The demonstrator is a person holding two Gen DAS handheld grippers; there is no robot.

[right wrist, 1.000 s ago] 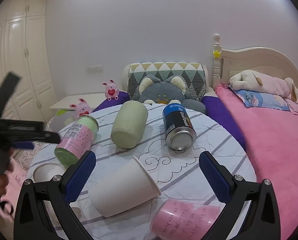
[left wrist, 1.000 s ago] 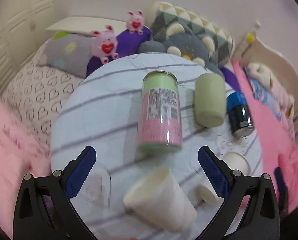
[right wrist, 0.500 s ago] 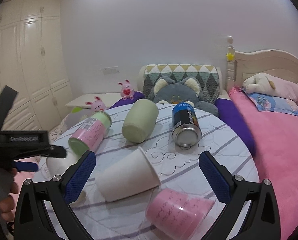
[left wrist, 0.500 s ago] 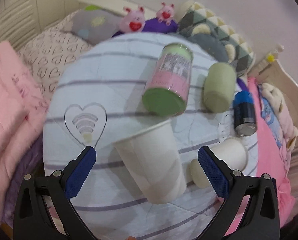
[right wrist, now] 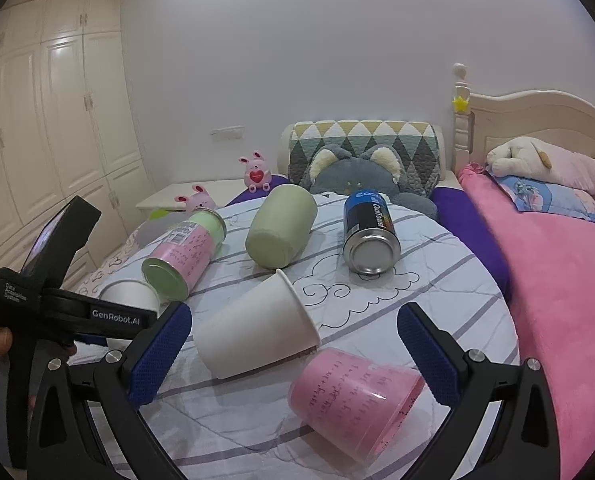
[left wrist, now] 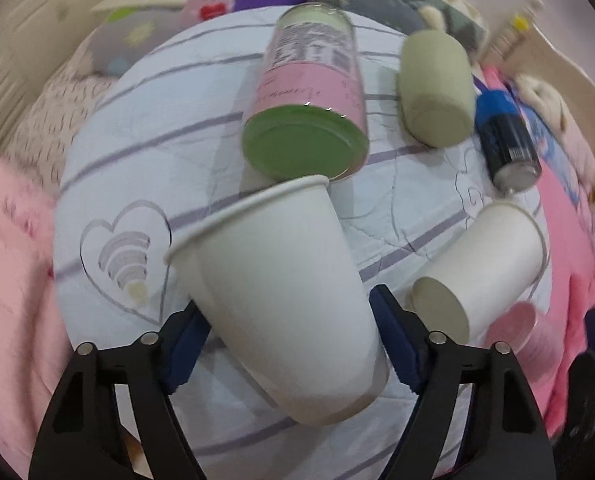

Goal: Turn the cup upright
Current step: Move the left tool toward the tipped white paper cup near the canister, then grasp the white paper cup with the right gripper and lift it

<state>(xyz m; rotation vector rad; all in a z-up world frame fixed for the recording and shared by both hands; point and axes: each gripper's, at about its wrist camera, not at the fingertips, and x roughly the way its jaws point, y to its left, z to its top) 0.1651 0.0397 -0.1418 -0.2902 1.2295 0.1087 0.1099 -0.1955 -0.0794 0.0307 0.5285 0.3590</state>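
White paper cup [left wrist: 285,292] on side, clamped by left gripper [left wrist: 289,344].

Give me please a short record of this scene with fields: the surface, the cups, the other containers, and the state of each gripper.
surface: round quilted cushion, white with purple stripes
grasped cup: white paper cup lying on its side, rim away from the camera, between the blue pads of the left gripper
second cup: white paper cup on its side
third cup: pink cup on its side
other containers: pink-and-green canister, pale green cup, blue can, all lying down
left gripper: closed on the cup
right gripper: open, holding nothing
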